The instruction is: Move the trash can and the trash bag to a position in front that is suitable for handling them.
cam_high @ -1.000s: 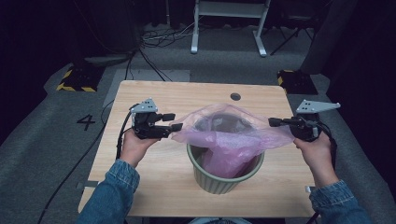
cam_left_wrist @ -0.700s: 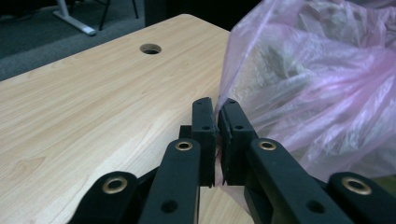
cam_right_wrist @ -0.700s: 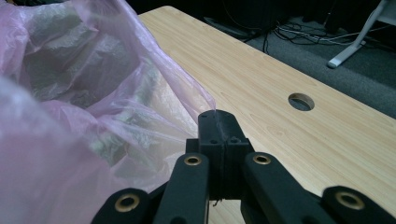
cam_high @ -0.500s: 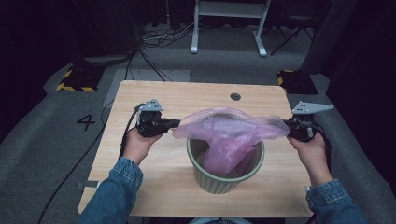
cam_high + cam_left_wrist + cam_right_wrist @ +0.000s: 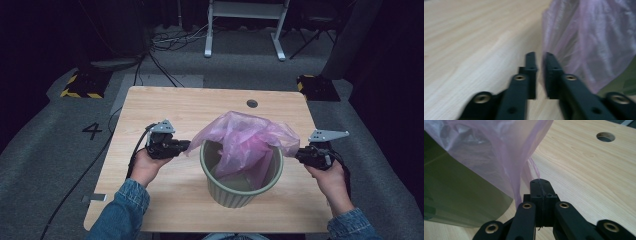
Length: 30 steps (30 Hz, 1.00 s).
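Right gripper fingers pinch the thin pink plastic bag; left gripper fingers just opened, empty, so that side could slump into the ribbed green bin

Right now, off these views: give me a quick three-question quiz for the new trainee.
1. True or false: the right gripper has its jaws shut on an edge of the pink bag.
2. Where does the bag's lower part sit? A) flat on the table B) inside the green bin C) on the floor
3. In the left gripper view, is any of the bag between the jaws of the left gripper?

Key
1. True: a thin strip of film runs into the closed jaws.
2. B
3. No: there is a narrow gap with nothing in it, and the bag lies just beside the jaws.
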Each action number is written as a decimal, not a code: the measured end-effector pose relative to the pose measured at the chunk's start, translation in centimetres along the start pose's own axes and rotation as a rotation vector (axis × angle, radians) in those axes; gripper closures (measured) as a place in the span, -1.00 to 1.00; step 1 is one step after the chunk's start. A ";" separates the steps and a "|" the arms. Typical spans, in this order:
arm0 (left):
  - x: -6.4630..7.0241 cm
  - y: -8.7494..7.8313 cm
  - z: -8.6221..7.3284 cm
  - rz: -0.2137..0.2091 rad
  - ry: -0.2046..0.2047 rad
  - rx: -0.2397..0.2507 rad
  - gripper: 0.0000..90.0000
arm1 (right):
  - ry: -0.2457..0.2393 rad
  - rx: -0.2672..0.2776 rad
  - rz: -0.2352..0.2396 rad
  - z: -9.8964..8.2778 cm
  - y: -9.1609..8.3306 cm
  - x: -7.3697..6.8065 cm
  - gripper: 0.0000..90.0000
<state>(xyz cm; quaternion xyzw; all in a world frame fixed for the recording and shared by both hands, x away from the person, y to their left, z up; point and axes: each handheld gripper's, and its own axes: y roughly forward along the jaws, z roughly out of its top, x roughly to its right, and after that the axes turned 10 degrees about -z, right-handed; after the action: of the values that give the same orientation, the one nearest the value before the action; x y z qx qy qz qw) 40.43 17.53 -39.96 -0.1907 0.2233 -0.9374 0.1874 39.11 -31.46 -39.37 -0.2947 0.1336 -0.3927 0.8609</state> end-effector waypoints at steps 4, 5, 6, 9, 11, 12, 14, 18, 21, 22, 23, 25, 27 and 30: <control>0.2 -1.6 0.7 0.011 -0.005 0.060 0.11 | 0.014 0.058 -0.070 0.3 -1.2 0.6 0.33; 0.4 -2.0 0.9 0.015 0.009 0.072 0.08 | 0.024 0.070 -0.088 0.5 -1.6 0.8 0.23; 0.6 -2.3 1.1 0.018 0.021 0.084 0.03 | 0.026 0.085 -0.101 0.6 -2.0 1.1 0.16; 1.3 -3.2 1.9 0.022 0.053 0.110 -0.06 | 0.033 0.128 -0.144 1.2 -3.4 1.7 0.07; 1.7 -3.7 2.4 0.019 0.071 0.132 -0.10 | 0.039 0.155 -0.157 1.6 -4.4 2.1 0.05; 1.9 -3.8 2.6 0.014 0.078 0.138 -0.10 | 0.043 0.169 -0.162 1.8 -4.9 2.2 0.04; 2.3 -3.9 3.3 0.004 0.095 0.143 -0.11 | 0.042 0.200 -0.162 2.5 -5.9 2.3 0.03; 3.0 -3.3 4.6 -0.034 0.119 0.147 -0.16 | 0.034 0.267 -0.119 4.1 -7.2 2.1 -0.02; 3.5 -2.3 5.5 -0.052 0.135 0.129 -0.16 | 0.001 0.282 -0.082 5.3 -7.2 1.3 -0.06; 3.6 -2.0 5.7 -0.055 0.137 0.118 -0.16 | -0.010 0.277 -0.072 5.6 -7.0 1.0 -0.07; 3.7 -1.6 5.9 -0.060 0.137 0.108 -0.15 | -0.014 0.269 -0.060 5.9 -6.7 0.8 -0.08; 3.8 -1.0 6.3 -0.068 0.137 0.093 -0.13 | -0.022 0.252 -0.028 6.3 -5.9 0.4 -0.09; 3.8 -0.5 6.5 -0.083 0.134 0.079 -0.06 | -0.023 0.235 0.001 6.6 -5.1 0.2 -0.10; 3.8 -0.1 6.7 -0.099 0.138 0.064 0.11 | -0.008 0.216 0.056 6.9 -4.1 0.0 -0.05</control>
<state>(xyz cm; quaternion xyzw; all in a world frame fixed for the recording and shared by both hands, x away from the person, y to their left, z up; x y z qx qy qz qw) 40.13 13.60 -33.35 -0.1305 0.1958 -0.9631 0.1310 39.88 -30.79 -31.39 -0.1980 0.0955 -0.3796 0.8987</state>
